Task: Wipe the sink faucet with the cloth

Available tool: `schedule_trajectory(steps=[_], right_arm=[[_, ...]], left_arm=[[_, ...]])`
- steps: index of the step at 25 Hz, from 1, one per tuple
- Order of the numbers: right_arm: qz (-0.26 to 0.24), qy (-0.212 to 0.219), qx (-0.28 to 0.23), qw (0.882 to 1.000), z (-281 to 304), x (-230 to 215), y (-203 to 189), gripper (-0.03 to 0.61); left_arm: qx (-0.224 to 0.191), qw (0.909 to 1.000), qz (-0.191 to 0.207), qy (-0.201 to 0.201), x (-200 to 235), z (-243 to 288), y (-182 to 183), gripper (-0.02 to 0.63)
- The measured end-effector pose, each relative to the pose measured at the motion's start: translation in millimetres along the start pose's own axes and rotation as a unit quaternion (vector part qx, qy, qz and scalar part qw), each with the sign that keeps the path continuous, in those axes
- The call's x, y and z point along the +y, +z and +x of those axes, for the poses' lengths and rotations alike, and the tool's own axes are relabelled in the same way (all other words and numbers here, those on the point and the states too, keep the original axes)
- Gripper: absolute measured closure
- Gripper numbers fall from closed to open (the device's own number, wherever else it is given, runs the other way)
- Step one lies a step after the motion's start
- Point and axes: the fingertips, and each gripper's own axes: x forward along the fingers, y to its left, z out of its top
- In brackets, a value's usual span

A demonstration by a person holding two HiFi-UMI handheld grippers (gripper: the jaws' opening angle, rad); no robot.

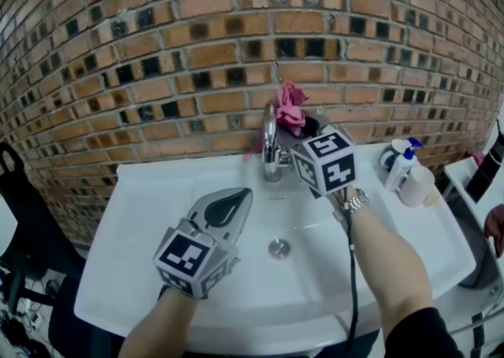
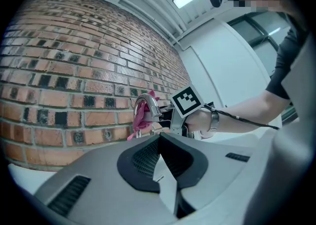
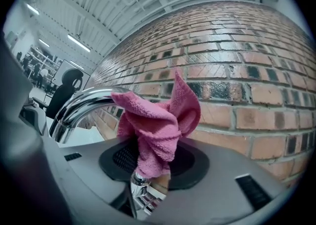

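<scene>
The pink cloth (image 1: 290, 106) is pinched between the jaws of the right gripper (image 1: 305, 127), which are kept partly apart by the bunched fabric. In the right gripper view the cloth is seen rising from between the pads toward twelve o'clock. A small chrome part is caught low between the jaws at six o'clock. The cloth is laid against the top of the faucet (image 1: 270, 148), at one o'clock from the faucet's base, with the brick wall (image 1: 118, 49) close behind. The right gripper's marker cube is found at four o'clock from the cloth.

The left gripper (image 1: 235, 201) is held over the sink (image 1: 150, 191) at seven o'clock from the faucet, well apart from the cloth. Its jaws are pressed together with nothing between them. Bottles (image 1: 405, 164) are stood on the sink's rim at three o'clock from the faucet.
</scene>
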Motion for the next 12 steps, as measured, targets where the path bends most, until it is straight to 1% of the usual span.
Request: schedule_trajectory(steps=[4,12], right_arm=[[0.025,0.003,0.008,1.0,1.1,-1.9,-11.4,0.425],[0.047,-0.004,0.041,0.998,2.1,-3.5,-40.5,0.428]], left_arm=[[0.0,1.0,0.001,-0.002,-1.5,0.2,0.8,0.609],[0.003,1.0,-0.003,-0.006,-3.8,1.6,-1.0,0.609]])
